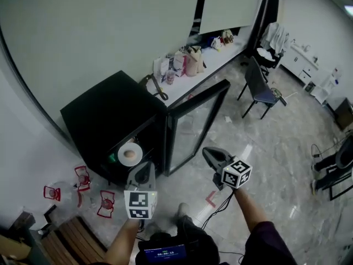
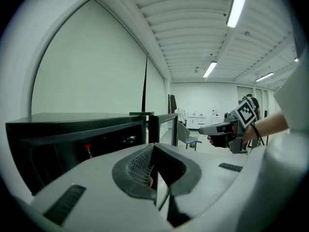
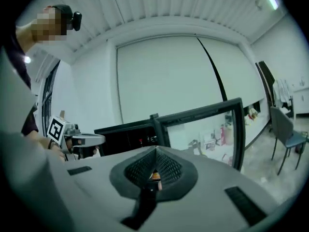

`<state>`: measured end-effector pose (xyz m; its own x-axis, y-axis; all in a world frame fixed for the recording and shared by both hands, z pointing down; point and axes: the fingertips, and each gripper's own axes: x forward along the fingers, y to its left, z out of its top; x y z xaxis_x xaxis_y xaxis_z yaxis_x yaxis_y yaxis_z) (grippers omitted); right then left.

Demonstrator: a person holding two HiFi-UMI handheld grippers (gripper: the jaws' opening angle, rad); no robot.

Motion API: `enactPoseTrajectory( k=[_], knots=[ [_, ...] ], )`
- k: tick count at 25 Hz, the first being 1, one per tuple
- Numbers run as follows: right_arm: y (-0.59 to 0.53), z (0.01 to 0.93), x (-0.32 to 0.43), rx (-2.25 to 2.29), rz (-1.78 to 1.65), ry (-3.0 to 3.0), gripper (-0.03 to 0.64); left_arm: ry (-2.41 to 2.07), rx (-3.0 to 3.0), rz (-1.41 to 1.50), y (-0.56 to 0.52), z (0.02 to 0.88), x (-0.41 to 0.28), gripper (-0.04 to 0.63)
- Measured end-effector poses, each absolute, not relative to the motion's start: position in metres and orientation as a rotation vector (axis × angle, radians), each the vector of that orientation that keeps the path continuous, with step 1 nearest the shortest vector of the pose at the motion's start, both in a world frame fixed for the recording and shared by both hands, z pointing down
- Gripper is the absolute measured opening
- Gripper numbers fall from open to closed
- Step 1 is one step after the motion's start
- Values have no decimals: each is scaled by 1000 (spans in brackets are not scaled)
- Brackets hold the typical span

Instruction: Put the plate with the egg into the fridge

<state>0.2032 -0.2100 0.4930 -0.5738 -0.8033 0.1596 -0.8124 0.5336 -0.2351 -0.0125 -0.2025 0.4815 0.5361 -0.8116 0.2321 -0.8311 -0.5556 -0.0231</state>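
Observation:
A white plate (image 1: pixel 138 148) with a brown egg (image 1: pixel 129 154) lies on a shelf inside the black fridge (image 1: pixel 110 112). The fridge's glass door (image 1: pixel 193 120) stands swung open to the right. My left gripper (image 1: pixel 147 166) hovers just in front of the plate, its jaws together and nothing in them; in its own view the left gripper (image 2: pixel 153 148) points past the fridge's top edge. My right gripper (image 1: pixel 206 151) is shut and empty, out in front of the open door. The right gripper (image 3: pixel 155 150) faces the door's glass in its own view.
Several red-and-clear items (image 1: pixel 83 178) stand on the floor left of the fridge. Wooden slats (image 1: pixel 77 239) lie at the lower left. A counter with bags (image 1: pixel 187 59) runs behind the fridge. A blue chair (image 1: pixel 259 87) stands to the right. A red tape mark (image 1: pixel 211 199) is on the floor.

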Motion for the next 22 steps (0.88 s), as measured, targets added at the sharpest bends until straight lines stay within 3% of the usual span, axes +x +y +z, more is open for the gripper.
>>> enactPoseTrajectory(
  k=[6, 12, 18, 22],
  knots=[
    [-252, 492, 325, 1462, 306, -2654, 6, -1420, 2726, 328, -223, 469, 45, 8],
    [-332, 534, 409, 1283, 347, -2659, 12, -1456, 2647, 305, -273, 487, 151, 8],
    [-406, 552, 447, 1020, 467, -2744, 218, -1525, 2514, 256, -315, 481, 234, 8],
    [-456, 550, 443, 815, 442, -2757, 342, -1599, 2475, 283, -329, 471, 251, 8]
  ],
)
